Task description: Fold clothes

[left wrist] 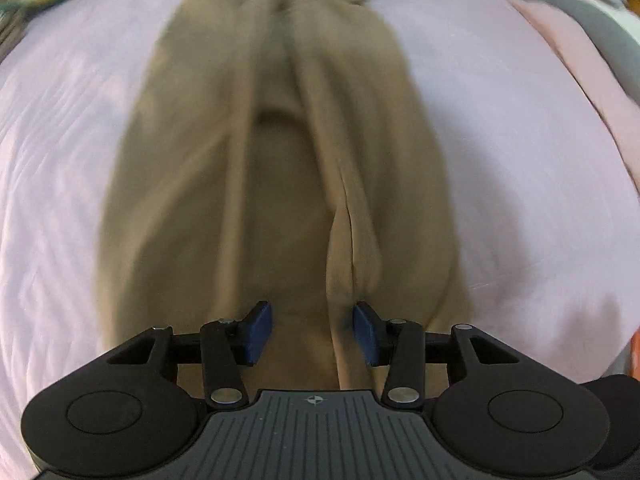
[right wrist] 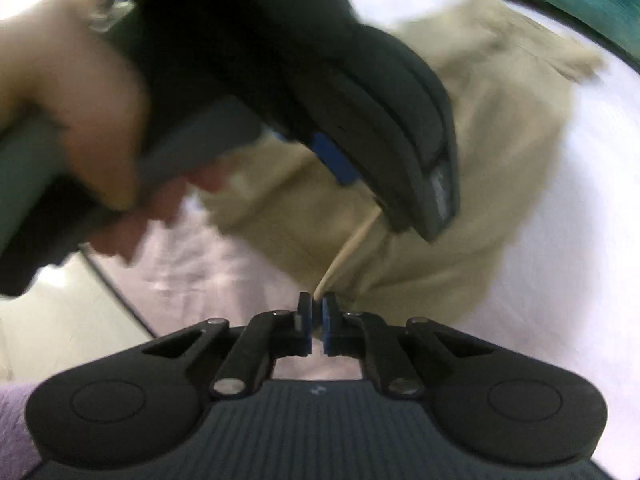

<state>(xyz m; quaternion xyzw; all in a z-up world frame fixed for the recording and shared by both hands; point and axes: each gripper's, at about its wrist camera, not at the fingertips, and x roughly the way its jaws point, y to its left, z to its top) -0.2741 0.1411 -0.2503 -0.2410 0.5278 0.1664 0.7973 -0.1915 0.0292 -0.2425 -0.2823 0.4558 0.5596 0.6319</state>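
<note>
Now, from your left wrist, your left tool [left wrist: 312, 330] hangs with its blue pads apart over the tan garment [left wrist: 280, 184], which stretches away across the pale pink sheet [left wrist: 500, 160]. From your right wrist, your right tool [right wrist: 317, 322] is clamped on a corner of the garment [right wrist: 500, 152], the left tool [right wrist: 340, 92] close above.

We can read no words, brands or numbers anywhere. We see only a small compass-like emblem [left wrist: 313, 400] on the ribbed grey gripper housing [left wrist: 312, 436].
</note>
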